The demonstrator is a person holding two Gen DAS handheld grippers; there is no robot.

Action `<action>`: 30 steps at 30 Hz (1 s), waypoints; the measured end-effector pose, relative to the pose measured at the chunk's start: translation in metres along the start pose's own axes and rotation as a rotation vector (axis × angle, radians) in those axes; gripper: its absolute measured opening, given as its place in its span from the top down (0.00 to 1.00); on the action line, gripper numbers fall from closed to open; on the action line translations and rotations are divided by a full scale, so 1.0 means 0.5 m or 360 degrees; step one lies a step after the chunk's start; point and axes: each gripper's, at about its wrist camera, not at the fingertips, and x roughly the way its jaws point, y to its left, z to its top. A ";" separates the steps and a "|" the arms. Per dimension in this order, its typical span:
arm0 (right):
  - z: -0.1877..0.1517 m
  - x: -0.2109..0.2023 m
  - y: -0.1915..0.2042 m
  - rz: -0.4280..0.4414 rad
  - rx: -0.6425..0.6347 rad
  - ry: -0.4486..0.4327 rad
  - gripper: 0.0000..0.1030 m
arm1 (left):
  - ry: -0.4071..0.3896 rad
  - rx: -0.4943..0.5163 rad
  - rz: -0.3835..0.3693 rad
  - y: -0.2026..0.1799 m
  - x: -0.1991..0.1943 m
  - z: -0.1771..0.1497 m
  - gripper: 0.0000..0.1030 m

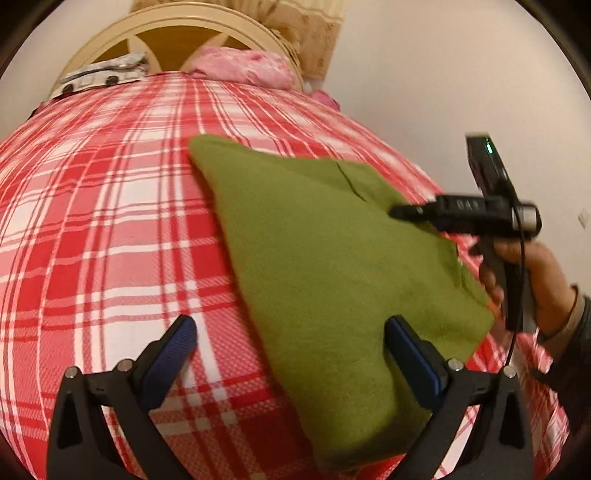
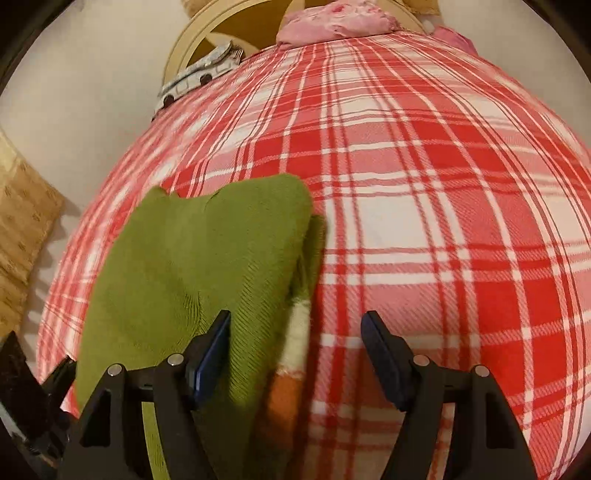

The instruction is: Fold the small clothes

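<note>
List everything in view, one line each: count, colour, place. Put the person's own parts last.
green garment: one, olive green, folded flat on the bed near its edge.
striped cloth: one, white, orange and green, showing under the garment's edge.
plaid bedspread: one, red, pink and white, covering the bed.
pink bedding: one bundle, pink, at the head of the bed.
grey-and-white item: one, by the headboard; cannot identify.
headboard: one, cream, arched, behind the bedding.
curtain: one, beige patterned, against the wall.
left tool: one, black with blue pads, open, at the garment's near edge.
right tool: one, black with blue pads, open, over the garment's edge.
hand: one, gripping the right tool's handle.
</note>
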 end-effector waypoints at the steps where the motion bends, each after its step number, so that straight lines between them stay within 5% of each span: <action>1: -0.001 -0.004 -0.010 0.0011 0.0027 -0.0006 0.32 | 0.0000 -0.0005 0.0001 0.000 0.002 0.001 0.00; 7: 0.001 -0.012 -0.030 0.0152 0.0133 -0.0030 0.35 | 0.0062 0.0091 0.0108 -0.032 0.031 0.016 0.00; 22: 0.027 0.044 -0.054 0.0547 0.0188 -0.0077 0.58 | 0.0149 0.0113 0.0056 -0.049 0.061 0.011 0.00; 30: 0.024 0.057 -0.043 0.0629 0.0179 -0.0078 0.65 | 0.0164 0.0196 0.0036 -0.072 0.068 0.011 0.00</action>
